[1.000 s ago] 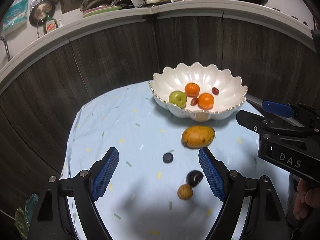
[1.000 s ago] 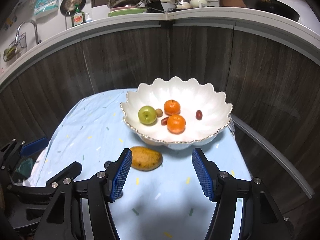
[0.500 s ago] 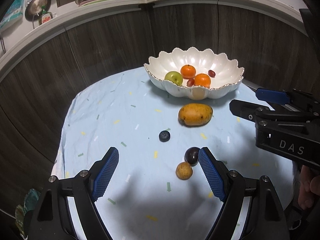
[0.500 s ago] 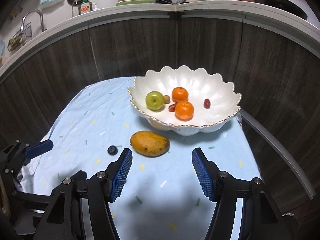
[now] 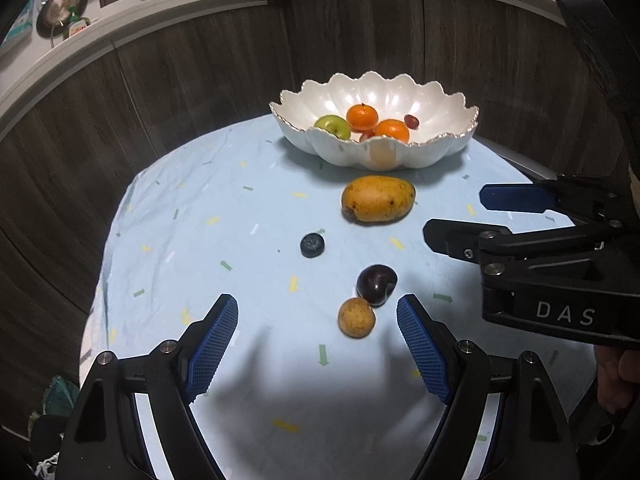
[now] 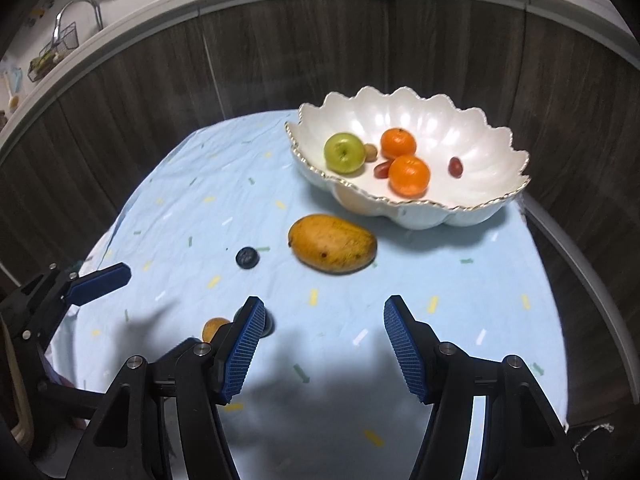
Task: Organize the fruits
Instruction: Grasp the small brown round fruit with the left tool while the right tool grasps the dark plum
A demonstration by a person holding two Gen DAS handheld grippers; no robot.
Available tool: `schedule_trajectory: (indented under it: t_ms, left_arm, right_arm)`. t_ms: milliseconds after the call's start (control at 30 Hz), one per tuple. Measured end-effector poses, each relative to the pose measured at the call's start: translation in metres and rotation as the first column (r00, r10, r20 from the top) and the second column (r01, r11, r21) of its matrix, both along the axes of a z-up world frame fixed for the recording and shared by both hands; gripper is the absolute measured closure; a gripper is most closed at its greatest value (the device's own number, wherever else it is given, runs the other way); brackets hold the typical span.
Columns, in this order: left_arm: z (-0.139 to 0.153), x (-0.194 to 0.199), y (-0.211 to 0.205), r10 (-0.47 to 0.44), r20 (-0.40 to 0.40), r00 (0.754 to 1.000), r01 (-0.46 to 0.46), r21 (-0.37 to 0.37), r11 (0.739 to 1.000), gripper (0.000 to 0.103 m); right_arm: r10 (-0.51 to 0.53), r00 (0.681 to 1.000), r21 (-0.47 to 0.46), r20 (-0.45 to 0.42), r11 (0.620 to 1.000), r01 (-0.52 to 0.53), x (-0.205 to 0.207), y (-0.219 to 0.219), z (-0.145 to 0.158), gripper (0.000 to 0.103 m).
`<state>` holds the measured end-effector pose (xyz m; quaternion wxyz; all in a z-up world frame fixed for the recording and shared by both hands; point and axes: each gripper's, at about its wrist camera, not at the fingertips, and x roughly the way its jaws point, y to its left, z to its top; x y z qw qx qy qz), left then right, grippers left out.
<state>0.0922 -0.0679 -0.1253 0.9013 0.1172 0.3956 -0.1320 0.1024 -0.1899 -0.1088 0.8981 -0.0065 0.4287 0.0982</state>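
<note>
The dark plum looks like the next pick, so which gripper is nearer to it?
Left. The left gripper has the dark plum just ahead, near its right finger. The right gripper points past it; the plum hides behind its left finger.

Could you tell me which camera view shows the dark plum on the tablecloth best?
The left wrist view: the dark plum lies in full sight, touching the small yellow fruit, ahead of the open left tongs. In the right wrist view, only a dark sliver shows behind a finger of the right tongs.
</note>
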Motion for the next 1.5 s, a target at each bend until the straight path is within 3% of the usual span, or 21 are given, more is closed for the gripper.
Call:
schedule_trajectory:
  t_ms: [367,567,733,1033,1333,1500]
  left_arm:
    - [-0.016,0.005,-0.004,-0.017,-0.028,0.999,0.017,0.002,1.000,0.024]
    - [-0.022,0.009,-0.006,-0.027,-0.041,0.999,0.027,-0.002,1.000,0.034]
    - [-0.029,0.014,-0.006,-0.033,-0.058,0.998,0.032,-0.011,0.999,0.049]
    - [-0.038,0.019,-0.008,-0.038,-0.090,0.995,0.035,-0.029,0.999,0.058]
    - [-0.039,0.020,-0.011,-0.061,-0.108,0.992,0.055,-0.055,0.997,0.076]
    - [-0.040,0.020,-0.012,-0.064,-0.111,0.992,0.057,-0.062,0.996,0.078]
  right_arm:
    - [0.094,0.993,0.007,-0.067,0.996,-0.093,0.012,0.014,-0.016,0.040]
    - [0.143,0.985,0.015,-0.091,0.990,-0.142,0.018,0.024,-0.020,0.040]
    - [0.172,0.978,0.015,-0.115,0.985,-0.171,0.024,0.032,-0.026,0.040]
    - [0.188,0.971,0.040,-0.150,0.982,-0.184,0.032,0.037,-0.036,0.041]
    - [0.190,0.967,0.111,-0.172,0.979,-0.172,0.036,0.032,-0.041,0.055]
    - [0.214,0.961,0.129,-0.175,0.973,-0.193,0.035,0.033,-0.040,0.073]
